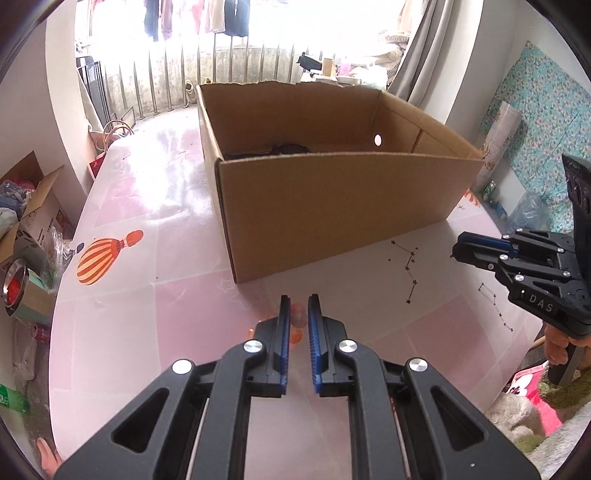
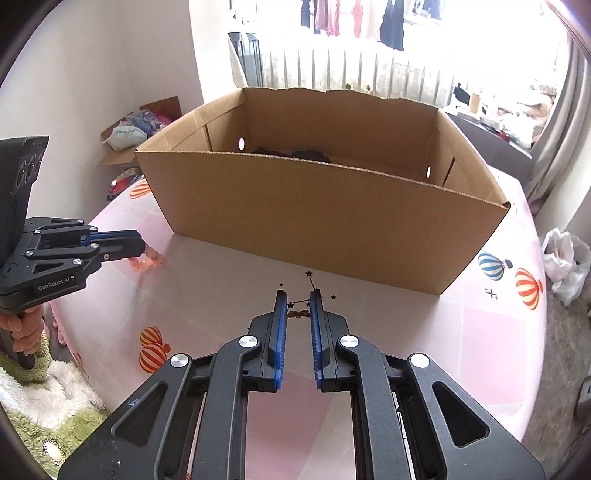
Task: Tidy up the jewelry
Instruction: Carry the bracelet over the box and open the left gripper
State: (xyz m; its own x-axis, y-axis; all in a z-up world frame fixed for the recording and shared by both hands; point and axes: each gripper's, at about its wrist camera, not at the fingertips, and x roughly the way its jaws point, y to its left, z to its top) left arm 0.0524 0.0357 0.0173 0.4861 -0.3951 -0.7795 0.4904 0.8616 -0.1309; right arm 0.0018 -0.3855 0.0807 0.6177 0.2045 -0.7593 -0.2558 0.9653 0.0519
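Left wrist view: our left gripper [image 1: 298, 308] nipped on pink bead bracelet [image 1: 297, 318]; right gripper [image 2: 299, 304] pinches thin gold chain [image 2: 297, 314]. Open brown cardboard box [image 1: 332, 206] just ahead, likely drop spot.

Bright daylight from the blown-out window [image 1: 280, 33] glares off the table [image 1: 147, 206]; fisheye edges curve.

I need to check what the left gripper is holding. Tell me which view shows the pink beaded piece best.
The right wrist view: the pink beaded piece hangs at the tip of the left gripper, seen from the side with separate beads showing. In the left wrist view it is mostly hidden between the fingers, blurred and orange-pink.
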